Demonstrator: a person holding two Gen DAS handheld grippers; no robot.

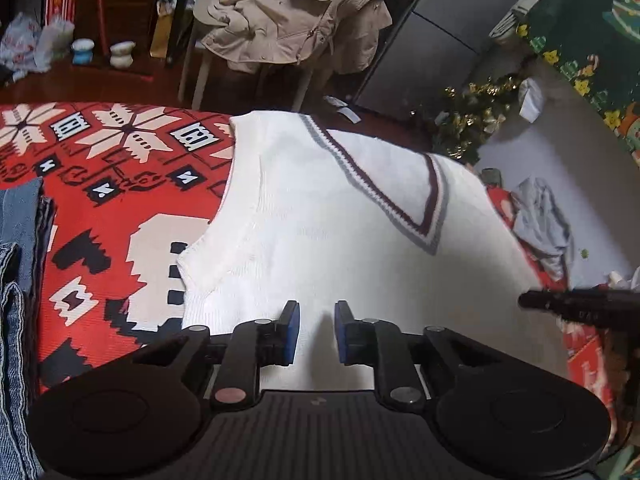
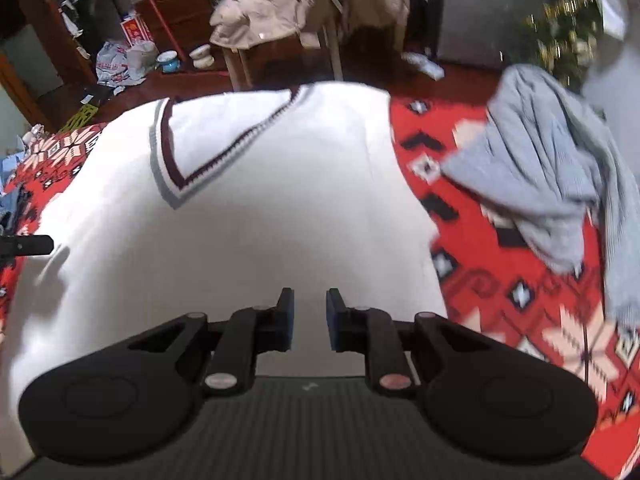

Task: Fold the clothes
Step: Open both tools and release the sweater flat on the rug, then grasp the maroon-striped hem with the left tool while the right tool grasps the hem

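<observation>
- A white knitted sleeveless vest with a maroon-and-grey striped V-neck (image 1: 320, 216) lies spread flat, neck away from the cameras, on a red woven cloth with white snowflakes and black geometric figures (image 1: 104, 200) that covers the work surface.
- The left gripper (image 1: 317, 332) hangs over the vest's near hem; its blue-padded fingers (image 1: 293, 330) stand a little apart, with bare white knit showing in the gap and nothing pinched.
- The right gripper (image 2: 310, 318) sits over the same near part of the vest, further toward the right side; its fingers are likewise slightly spread and hold nothing.
- In the left wrist view a black fingertip of the other gripper juts in from the right edge, just above the vest.
- Folded blue denim jeans (image 1: 18, 280) are stacked on the cloth at the left edge, apart from the vest.
- A crumpled light grey-blue garment (image 2: 560, 168) lies on the cloth to the right of the vest, close to it but not touching.
- Beyond the surface, a beige padded coat (image 1: 296, 20) is draped over a pale wooden chair.
- The floor is dark reddish wood, strewn with plastic bags (image 2: 120, 62) and two small ceramic pots (image 1: 100, 52).
- Dark wooden shelving (image 2: 176, 12) lines the far wall.
- A small green tree with gold tinsel (image 1: 476, 116) stands on the right, beside a dark grey cabinet (image 1: 432, 40).
</observation>
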